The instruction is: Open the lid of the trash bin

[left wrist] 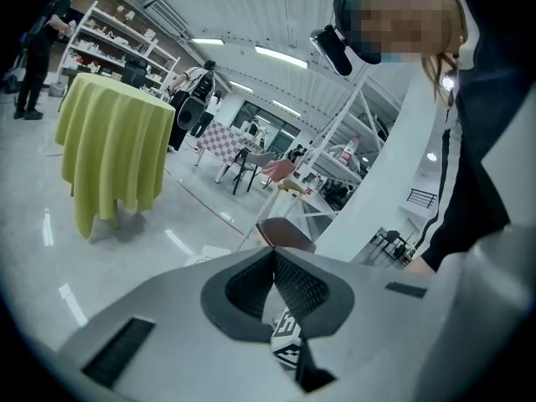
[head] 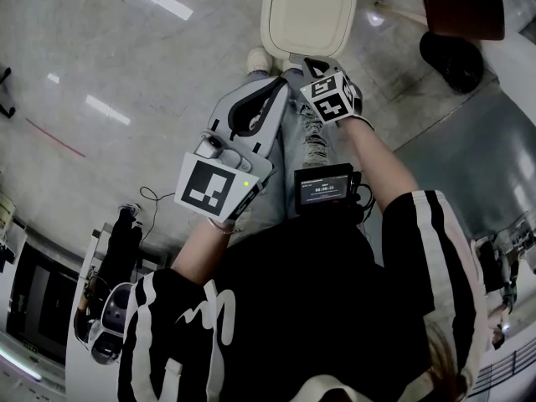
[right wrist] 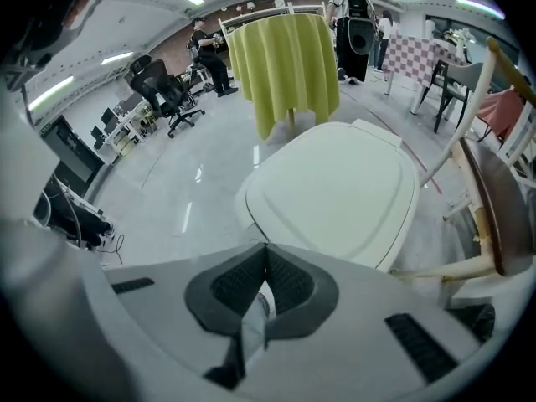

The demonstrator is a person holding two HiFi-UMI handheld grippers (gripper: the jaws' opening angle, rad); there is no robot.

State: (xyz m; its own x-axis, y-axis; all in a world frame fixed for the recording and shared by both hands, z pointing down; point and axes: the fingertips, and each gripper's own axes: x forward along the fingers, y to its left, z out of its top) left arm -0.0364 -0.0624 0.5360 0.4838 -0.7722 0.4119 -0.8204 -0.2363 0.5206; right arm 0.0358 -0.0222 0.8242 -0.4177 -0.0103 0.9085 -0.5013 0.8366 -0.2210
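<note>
1. While held above the floor, the left gripper and right gripper both have jaws pressed together, pinching nothing
2. Just beyond the right gripper's tips, at far centre, sits the cream trash bin lid, closed and flat
3. It looks like light, stiff, smooth plastic, probably slippery; its near edge seems the best place to hook or pinch and lift

In the head view, just off centre toward 3 o'clock, a small black rectangular screen shows pale digits that look like 00:00:21. A finer line above them is too small to read. At its 9 o'clock and 12 o'clock, black-and-white square markers carry only block patterns.
</note>
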